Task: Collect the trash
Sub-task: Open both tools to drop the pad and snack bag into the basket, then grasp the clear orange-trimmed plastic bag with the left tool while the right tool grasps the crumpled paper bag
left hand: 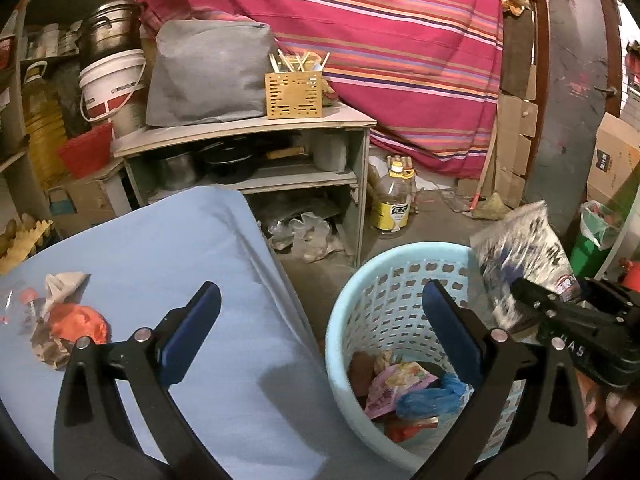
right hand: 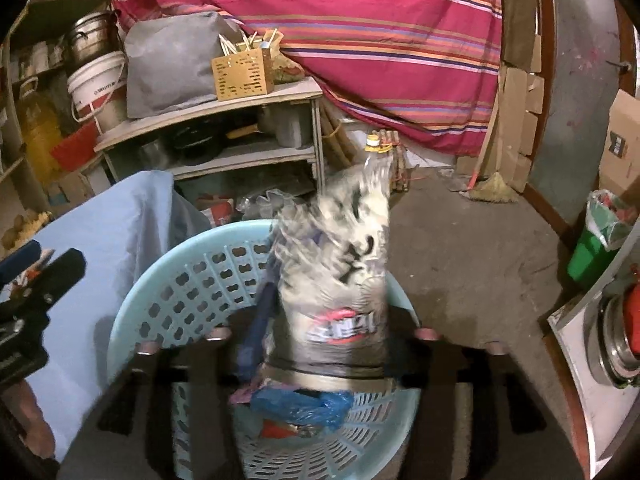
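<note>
A cluttered storeroom is shown, with a striped cloth hung behind a grey shelf unit (left hand: 248,152) and a blue-covered tabletop (left hand: 168,280) at the left. A pale blue perforated basket (left hand: 384,280) stands on the floor just beside the tabletop, and wrappers (left hand: 400,384) and a blue bag (right hand: 304,404) are already held in it.

The left tongs (left hand: 320,336) are spread wide and nothing is held by them; they hang over the gap between tabletop and basket. The right tongs (right hand: 324,340) are closed on the lower end of a crinkly printed wrapper (right hand: 340,264), which is raised above the basket's opening.

If the wrapper were released while off-centre, it could be caught on the rim or dropped to the floor, since it is light and stiff. The basket could also be nudged by the tongs and tipped.

The wrapper and the right tongs are smeared by motion, so the exact grip cannot be judged. More trash, a crumpled red and white heap (left hand: 68,320), is left on the tabletop, and its far edge is cut off by the frame. The basket's bottom is hidden beneath its contents.
</note>
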Action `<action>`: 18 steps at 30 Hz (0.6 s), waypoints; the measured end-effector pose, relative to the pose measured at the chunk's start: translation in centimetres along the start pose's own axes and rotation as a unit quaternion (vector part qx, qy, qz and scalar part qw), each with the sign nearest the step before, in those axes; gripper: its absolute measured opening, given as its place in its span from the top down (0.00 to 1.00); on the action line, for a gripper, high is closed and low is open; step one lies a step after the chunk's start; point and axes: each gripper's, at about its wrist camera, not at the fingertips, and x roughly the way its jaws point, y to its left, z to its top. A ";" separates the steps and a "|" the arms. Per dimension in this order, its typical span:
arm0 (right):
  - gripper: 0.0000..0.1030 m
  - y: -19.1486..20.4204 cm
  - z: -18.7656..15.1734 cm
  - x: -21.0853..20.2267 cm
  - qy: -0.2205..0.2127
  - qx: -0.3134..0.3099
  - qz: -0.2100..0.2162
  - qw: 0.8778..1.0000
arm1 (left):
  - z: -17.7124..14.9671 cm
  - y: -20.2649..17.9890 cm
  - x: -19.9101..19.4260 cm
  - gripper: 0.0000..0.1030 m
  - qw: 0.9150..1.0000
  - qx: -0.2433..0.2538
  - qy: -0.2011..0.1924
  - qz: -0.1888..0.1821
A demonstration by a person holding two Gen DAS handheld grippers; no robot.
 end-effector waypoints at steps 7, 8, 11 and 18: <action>0.23 1.4 0.3 0.2 0.010 -0.016 -0.014 1.000 | -0.2 2.2 -0.8 0.05 1.000 -0.009 -0.005 0.015; 0.22 1.4 0.4 0.1 0.009 -0.015 -0.015 1.000 | -0.2 2.9 -1.0 0.05 1.000 -0.012 -0.006 0.018; 0.19 1.8 0.7 -0.2 0.003 -0.009 -0.020 1.000 | -0.1 4.4 -1.7 0.05 0.999 -0.018 -0.011 0.030; 0.16 4.6 1.4 -0.5 -0.005 0.002 -0.006 1.000 | -0.2 8.5 -3.3 0.05 0.998 -0.029 -0.019 0.056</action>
